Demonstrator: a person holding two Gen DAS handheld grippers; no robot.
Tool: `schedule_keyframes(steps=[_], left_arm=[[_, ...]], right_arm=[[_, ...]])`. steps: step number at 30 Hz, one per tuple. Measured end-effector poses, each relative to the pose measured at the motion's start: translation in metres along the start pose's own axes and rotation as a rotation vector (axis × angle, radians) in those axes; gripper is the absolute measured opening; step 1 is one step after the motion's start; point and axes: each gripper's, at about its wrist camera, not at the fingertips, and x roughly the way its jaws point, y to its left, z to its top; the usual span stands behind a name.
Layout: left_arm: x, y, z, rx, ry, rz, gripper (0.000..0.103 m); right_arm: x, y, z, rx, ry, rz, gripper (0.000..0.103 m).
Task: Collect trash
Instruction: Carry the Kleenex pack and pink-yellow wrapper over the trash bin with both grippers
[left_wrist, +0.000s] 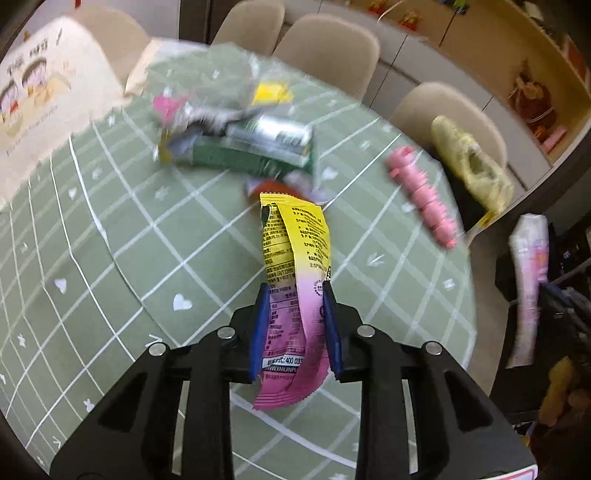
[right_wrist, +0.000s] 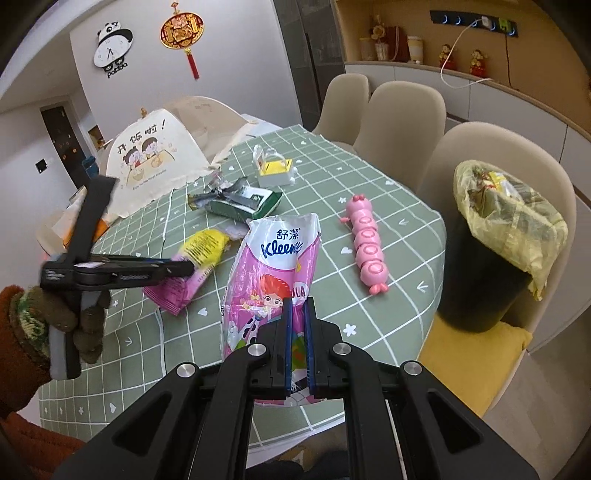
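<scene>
My left gripper (left_wrist: 295, 291) is shut on a yellow and pink snack wrapper (left_wrist: 291, 240), which hangs a little above the green checked tablecloth (left_wrist: 110, 240). The right wrist view shows this gripper (right_wrist: 186, 267) from the side, in a gloved hand, with the wrapper (right_wrist: 201, 251) at its tips. My right gripper (right_wrist: 298, 301) is shut on the lower end of a pink Kleenex tissue pack (right_wrist: 273, 258), which is lifted off the table. A torn green wrapper (right_wrist: 240, 201) lies farther back. A black bin with a yellow bag (right_wrist: 495, 236) stands on a chair at the right.
A pink caterpillar toy (right_wrist: 365, 243) lies near the table's right edge. A small white and yellow box (right_wrist: 275, 171) and a cartoon-printed food cover (right_wrist: 155, 166) sit at the back. Beige chairs (right_wrist: 402, 114) ring the far side. A crumpled wrapper pile (left_wrist: 221, 110) is blurred.
</scene>
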Motion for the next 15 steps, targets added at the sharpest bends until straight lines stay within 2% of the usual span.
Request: schedule_keyframes(steps=[8, 15], left_arm=[[-0.086, -0.060, 0.035, 0.041, -0.251, 0.031, 0.026], [-0.110, -0.104, 0.065, 0.028, -0.363, 0.030, 0.027]], right_arm=[[-0.029, -0.015, 0.037, -0.058, -0.073, -0.031, 0.008], [-0.052, -0.045, 0.074, -0.101, -0.140, -0.081, 0.008]])
